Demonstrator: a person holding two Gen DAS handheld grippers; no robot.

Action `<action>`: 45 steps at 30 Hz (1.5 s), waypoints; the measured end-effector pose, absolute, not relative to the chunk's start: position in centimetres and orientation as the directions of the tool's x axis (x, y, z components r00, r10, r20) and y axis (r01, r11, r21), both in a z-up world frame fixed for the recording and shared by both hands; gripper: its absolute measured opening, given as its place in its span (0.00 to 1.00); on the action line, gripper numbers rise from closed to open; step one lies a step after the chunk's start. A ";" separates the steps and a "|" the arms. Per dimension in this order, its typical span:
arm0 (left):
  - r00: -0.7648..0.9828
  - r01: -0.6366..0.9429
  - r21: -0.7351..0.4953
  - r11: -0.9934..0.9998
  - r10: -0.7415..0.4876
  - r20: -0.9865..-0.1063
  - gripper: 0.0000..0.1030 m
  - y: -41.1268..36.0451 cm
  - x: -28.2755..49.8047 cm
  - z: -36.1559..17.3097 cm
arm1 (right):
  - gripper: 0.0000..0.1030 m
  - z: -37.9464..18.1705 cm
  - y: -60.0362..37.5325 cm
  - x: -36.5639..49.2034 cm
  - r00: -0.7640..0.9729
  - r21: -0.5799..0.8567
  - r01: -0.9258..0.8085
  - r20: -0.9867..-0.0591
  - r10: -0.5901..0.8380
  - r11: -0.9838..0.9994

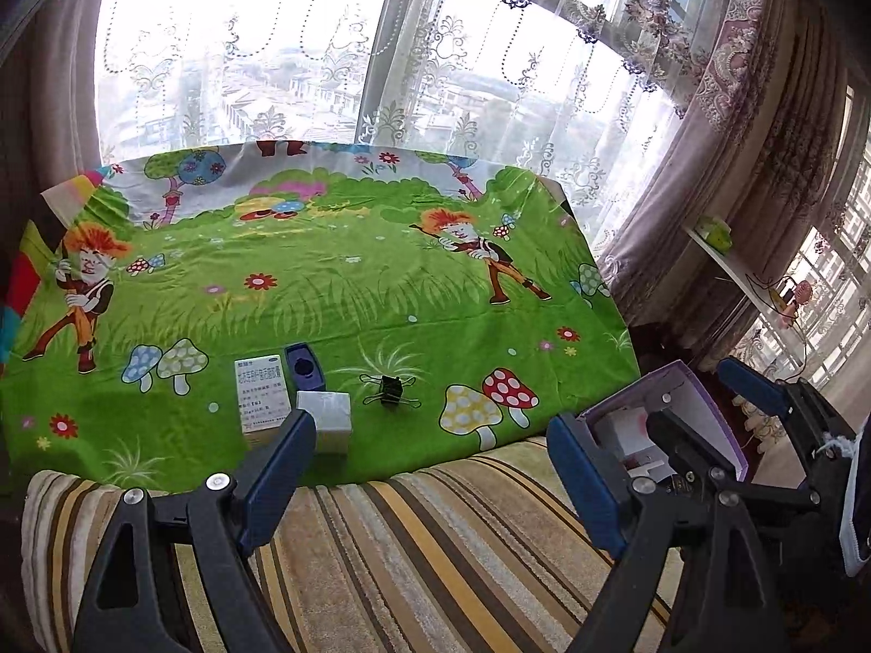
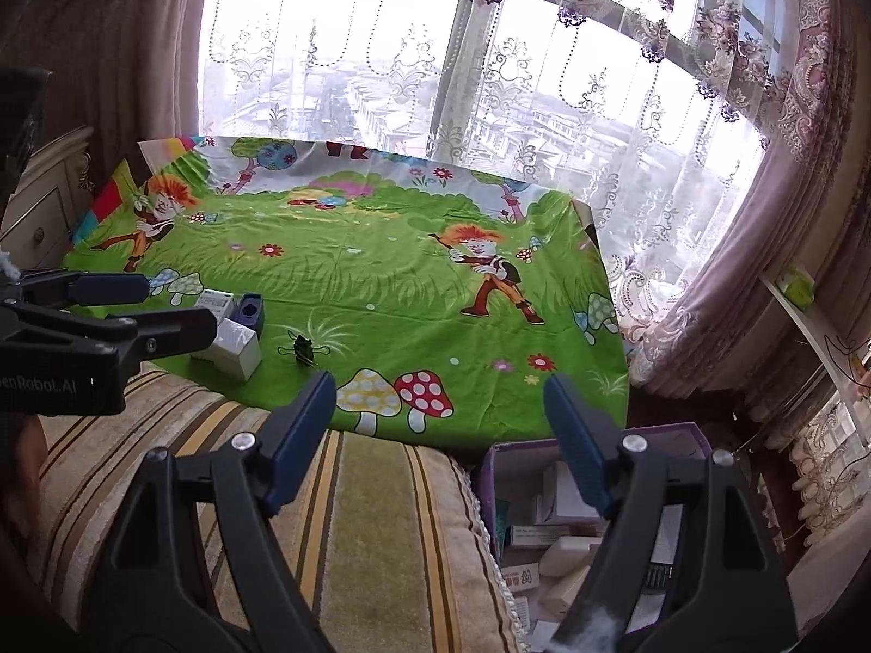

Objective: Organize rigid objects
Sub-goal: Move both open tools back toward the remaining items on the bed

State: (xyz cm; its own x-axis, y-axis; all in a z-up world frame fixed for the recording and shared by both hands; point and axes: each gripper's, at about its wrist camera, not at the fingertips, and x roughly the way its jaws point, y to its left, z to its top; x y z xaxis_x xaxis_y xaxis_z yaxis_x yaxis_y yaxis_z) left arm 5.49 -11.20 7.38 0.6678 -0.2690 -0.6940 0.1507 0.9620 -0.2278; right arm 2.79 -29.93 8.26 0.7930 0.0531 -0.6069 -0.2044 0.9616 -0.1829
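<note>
On the green cartoon cloth [image 1: 354, 294] lie a white medicine box [image 1: 262, 398], a small white cube box [image 1: 329, 418], a dark blue case [image 1: 305, 367] and a black binder clip [image 1: 391, 389]. They also show in the right wrist view: the medicine box [image 2: 216, 302], cube box [image 2: 237, 351], blue case [image 2: 249, 313] and clip [image 2: 305, 349]. My left gripper [image 1: 433, 457] is open and empty, near the cube box. My right gripper [image 2: 441, 424] is open and empty, above a purple box [image 2: 675, 435] holding several small boxes.
A striped cushion [image 1: 413, 544] runs along the near side under both grippers. The purple box [image 1: 702, 397] stands off the cloth's right corner. Lace curtains [image 1: 490, 81] and a window lie behind. A wall shelf [image 1: 724, 261] is at right, a cabinet [image 2: 43, 201] at left.
</note>
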 end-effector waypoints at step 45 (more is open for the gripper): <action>0.658 -0.119 -0.120 0.986 -0.013 -0.753 0.85 -1.1 9.4 7.5 | 0.80 4.5 -24.1 14.1 0.552 0.095 -0.331 -0.787 0.274 0.939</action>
